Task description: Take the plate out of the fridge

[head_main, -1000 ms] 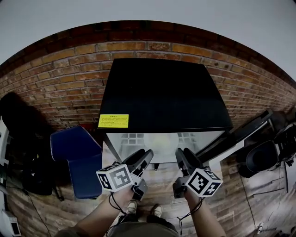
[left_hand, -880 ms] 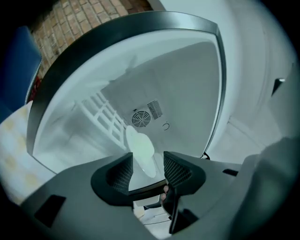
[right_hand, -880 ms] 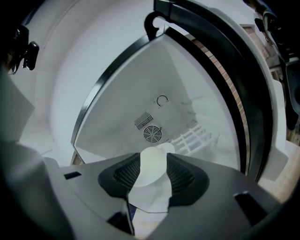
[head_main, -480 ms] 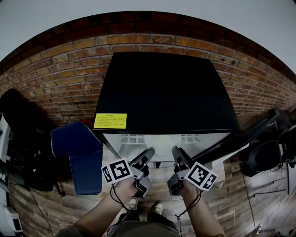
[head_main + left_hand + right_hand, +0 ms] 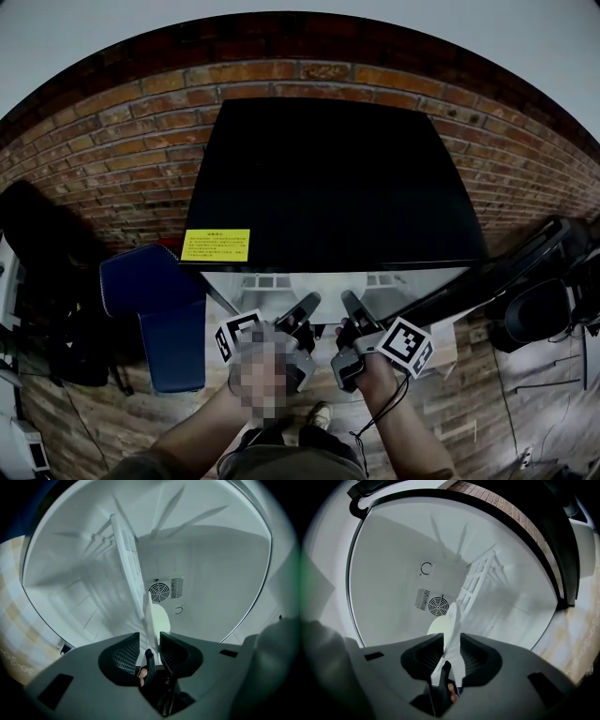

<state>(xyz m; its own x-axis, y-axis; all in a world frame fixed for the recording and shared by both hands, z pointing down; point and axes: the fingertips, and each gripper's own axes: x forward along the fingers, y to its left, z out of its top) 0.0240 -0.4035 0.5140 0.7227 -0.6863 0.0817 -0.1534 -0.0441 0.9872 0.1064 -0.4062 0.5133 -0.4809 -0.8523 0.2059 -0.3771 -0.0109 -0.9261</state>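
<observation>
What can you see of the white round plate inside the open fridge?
The white round plate looks smooth and plain, perhaps ceramic, with nothing visible on it. It lies on the white grid shelf inside the fridge, in front of the back wall's round vent, seen nearly edge-on from both gripper views. Its near rim stands between the jaws of the left gripper and the right gripper, which are closing on it; no firm pinch shows yet.

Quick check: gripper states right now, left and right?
Left gripper: jaws closing, plate rim between them, not yet pinched.
Right gripper: jaws closing, plate rim between them, not yet pinched.
</observation>
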